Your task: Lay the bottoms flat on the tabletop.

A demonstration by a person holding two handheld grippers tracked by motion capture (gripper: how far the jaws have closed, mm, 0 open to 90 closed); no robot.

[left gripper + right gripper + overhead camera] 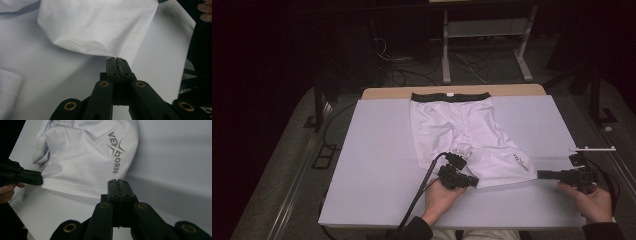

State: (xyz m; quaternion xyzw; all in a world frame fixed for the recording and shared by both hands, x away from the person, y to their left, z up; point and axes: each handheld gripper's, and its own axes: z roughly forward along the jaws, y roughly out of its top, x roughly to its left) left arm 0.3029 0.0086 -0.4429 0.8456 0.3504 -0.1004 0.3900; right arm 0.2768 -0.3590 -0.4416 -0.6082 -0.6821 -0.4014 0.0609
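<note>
L hand-held gripper clamped on white shorts hem corner; R hand-held gripper jaws together, just beside hem.

Your shorts are white cloth, smooth with a slight sheen, soft folds and stitched hems; the waistband is black matt elastic, the logo a flat grey print. The surface you work on has a matt pale grey sheet, smooth, over a light wood edge at the back. Your left tool and right tool are matt black plastic with brassy metal rivets.
</note>
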